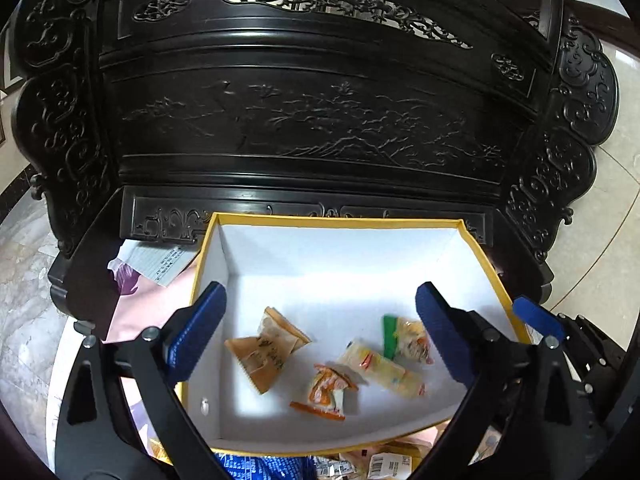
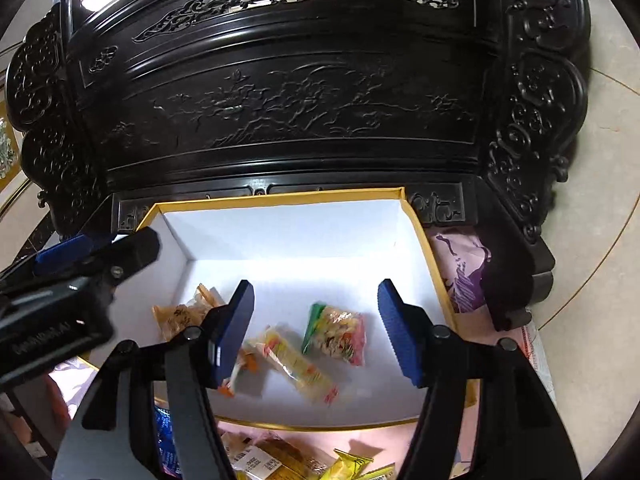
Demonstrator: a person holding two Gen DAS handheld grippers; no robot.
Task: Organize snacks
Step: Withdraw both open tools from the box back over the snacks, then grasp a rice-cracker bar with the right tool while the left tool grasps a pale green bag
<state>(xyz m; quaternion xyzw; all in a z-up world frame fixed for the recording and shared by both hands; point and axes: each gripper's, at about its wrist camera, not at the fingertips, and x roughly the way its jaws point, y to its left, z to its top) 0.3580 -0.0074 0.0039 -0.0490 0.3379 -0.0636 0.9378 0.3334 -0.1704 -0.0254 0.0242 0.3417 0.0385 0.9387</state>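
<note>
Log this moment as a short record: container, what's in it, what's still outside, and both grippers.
container: yellow-rimmed white box, open top
inside: tan packet, orange packet, long yellow packet, green-edged packet
outside: more snack packets on the near side of the box
left gripper: open, empty, over the box
right gripper: open, empty, over the box

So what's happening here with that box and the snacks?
A person is sorting snacks with a handheld gripper in each hand. Both the left gripper and right gripper hang open and empty over a yellow-rimmed white box. Four packets lie inside, including a tan packet and a green-edged packet. More snacks wait on the near side of the box.
</note>
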